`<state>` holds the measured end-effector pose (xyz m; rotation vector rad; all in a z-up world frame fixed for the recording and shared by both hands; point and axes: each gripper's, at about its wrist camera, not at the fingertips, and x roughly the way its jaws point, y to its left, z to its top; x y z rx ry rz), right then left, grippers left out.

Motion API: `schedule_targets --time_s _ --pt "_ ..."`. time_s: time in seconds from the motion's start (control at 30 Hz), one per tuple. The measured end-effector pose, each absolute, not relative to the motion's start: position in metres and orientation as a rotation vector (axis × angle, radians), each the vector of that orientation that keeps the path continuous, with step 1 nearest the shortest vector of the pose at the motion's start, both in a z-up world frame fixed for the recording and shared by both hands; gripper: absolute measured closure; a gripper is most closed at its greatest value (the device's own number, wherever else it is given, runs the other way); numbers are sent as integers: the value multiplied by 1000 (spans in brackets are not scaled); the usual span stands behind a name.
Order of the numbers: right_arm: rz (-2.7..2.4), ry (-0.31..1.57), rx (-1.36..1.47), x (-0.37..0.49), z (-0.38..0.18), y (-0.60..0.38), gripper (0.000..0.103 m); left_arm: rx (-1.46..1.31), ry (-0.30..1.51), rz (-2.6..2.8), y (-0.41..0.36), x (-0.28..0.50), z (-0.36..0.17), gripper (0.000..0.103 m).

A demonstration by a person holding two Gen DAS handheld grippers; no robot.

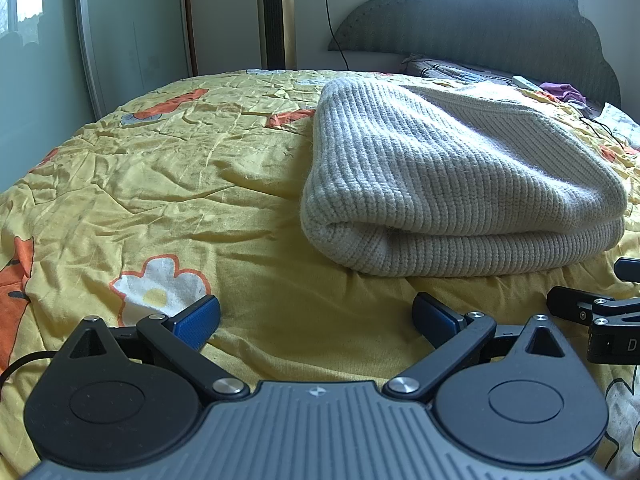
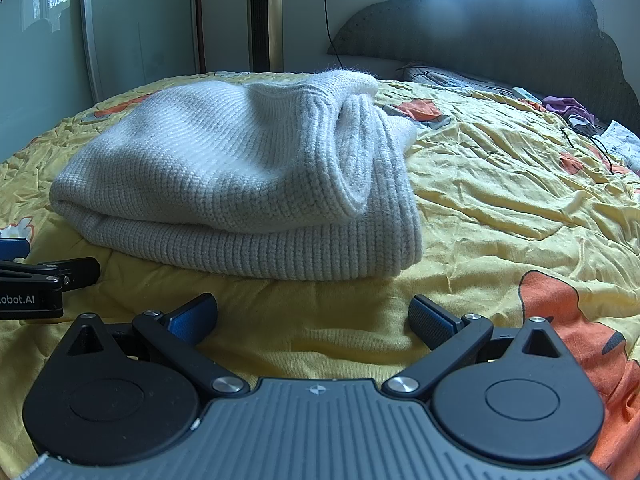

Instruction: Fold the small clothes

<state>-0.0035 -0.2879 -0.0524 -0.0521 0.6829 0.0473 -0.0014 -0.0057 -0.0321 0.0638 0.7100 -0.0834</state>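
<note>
Yellow bedspread [image 1: 180, 184] holds our soft, thick sweater [image 1: 452, 184] (already folded), so we'd pinch its near edge with left gripper [image 1: 316, 316] and right gripper [image 2: 312, 314], both wide open and empty.

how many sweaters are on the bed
1. A folded grey sweater lies on the yellow quilt, just ahead of both open grippers. The purple cloth by the headboard is too small to identify.
</note>
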Motion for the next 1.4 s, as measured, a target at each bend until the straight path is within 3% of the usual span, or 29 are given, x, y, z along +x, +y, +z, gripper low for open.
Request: schedule_targets --time_s 1.4 --pt "34 682 -54 -4 -52 -288 0 62 715 -102 -5 0 -33 0"
